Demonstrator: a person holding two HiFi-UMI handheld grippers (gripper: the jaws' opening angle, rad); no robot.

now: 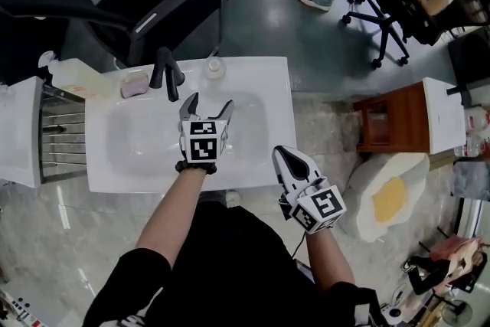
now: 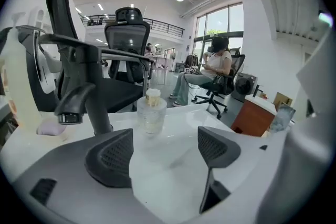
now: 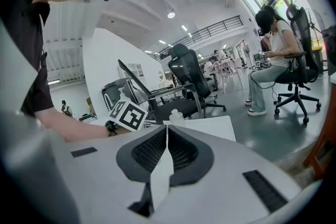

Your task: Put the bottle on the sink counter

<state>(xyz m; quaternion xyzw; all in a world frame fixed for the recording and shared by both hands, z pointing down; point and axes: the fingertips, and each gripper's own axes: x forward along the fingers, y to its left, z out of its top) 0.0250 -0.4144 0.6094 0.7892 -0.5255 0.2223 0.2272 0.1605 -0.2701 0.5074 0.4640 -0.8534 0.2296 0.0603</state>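
Head view is showing the bottle (image 1: 213, 71) standing upright on the sink surface (image 1: 274, 86), at 3 o'clock of the faucet (image 1: 166, 73). Over the basin (image 1: 145, 145) the left gripper (image 1: 207, 105) is hovering, bottle at its 12 o'clock; its fingers (image 2: 113, 157) are standing wide apart, gripping nothing. At 4 o'clock of it, the right gripper (image 1: 279, 154) is holding its fingers (image 3: 184, 152) pressed together, empty.

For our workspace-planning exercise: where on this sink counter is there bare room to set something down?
Free: the counter's right strip, between basin and edge. Crowded: the back rim, where soap, faucet and bottle stand in a row.
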